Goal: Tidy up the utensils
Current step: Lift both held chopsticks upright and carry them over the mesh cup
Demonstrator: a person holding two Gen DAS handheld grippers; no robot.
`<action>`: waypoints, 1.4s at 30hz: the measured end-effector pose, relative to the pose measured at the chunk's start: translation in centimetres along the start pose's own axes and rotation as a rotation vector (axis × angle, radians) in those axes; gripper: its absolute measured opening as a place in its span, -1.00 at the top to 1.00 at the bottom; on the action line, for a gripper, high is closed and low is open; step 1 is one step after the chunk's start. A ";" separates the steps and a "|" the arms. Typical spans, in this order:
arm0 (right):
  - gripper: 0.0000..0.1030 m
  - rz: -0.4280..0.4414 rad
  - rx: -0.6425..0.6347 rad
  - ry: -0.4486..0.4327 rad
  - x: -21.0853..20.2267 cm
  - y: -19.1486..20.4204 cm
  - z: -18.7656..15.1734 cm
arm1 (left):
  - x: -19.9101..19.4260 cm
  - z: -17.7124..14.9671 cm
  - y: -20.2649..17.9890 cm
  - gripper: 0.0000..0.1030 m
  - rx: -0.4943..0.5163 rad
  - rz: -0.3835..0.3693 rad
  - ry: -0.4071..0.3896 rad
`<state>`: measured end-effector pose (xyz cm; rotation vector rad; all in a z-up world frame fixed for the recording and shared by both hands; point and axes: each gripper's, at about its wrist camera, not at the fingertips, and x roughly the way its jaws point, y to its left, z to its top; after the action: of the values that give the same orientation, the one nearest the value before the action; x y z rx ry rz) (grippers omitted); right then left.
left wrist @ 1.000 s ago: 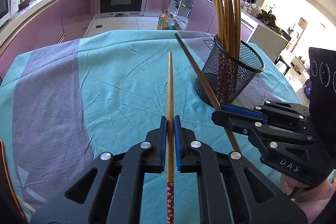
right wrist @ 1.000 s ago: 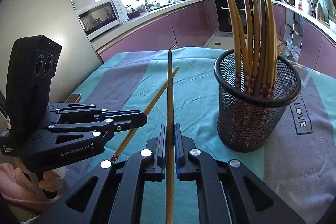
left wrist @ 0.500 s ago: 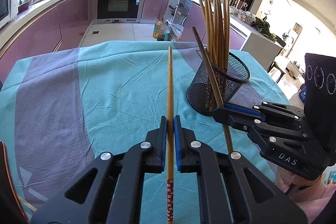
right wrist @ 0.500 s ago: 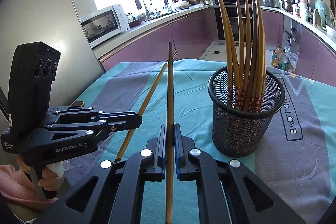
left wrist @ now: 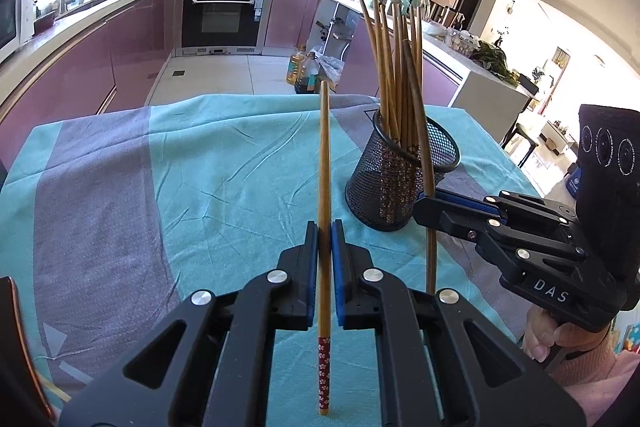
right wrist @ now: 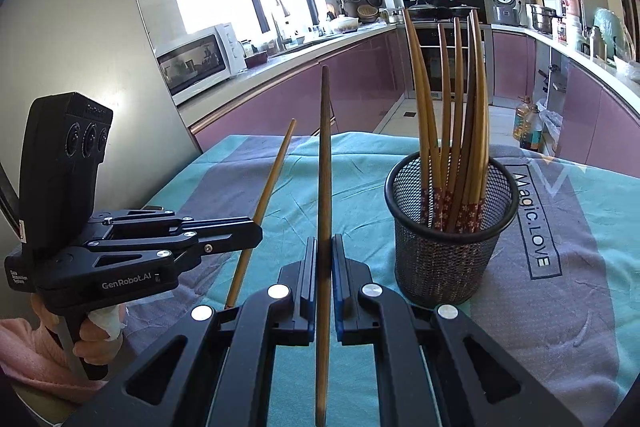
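Chopsticks, one pinched in left tongs [left wrist: 325, 227], one in right tongs [right wrist: 325, 241], both now lifted higher off the bench [left wrist: 120, 167], nearer the mesh cup [right wrist: 448, 247] at 2 o'clock, drop-in looks next.

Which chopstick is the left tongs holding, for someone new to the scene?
On the teal tablecloth stands a black mesh cup of chopsticks. Beside it, the left tongs clamp one light chopstick; its end is red and flowered, its colour paler than the right tongs' stick.
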<state>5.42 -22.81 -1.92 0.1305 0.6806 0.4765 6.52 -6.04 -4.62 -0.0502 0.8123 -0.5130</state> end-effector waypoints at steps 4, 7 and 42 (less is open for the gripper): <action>0.89 -0.007 0.000 -0.012 -0.4 -0.2 0.3 | -0.4 0.1 -0.1 0.85 0.002 -0.009 -0.010; 0.89 -0.010 -0.001 -0.020 -0.7 -0.3 0.5 | -0.7 0.3 -0.3 0.85 0.005 -0.015 -0.019; 0.88 -0.030 0.012 -0.115 -3.6 -1.8 2.1 | -2.8 2.0 -1.3 0.86 0.032 -0.078 -0.097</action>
<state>5.03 -25.99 1.29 0.1574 0.5717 0.4330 5.80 -6.21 -1.08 -0.0766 0.7090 -0.5928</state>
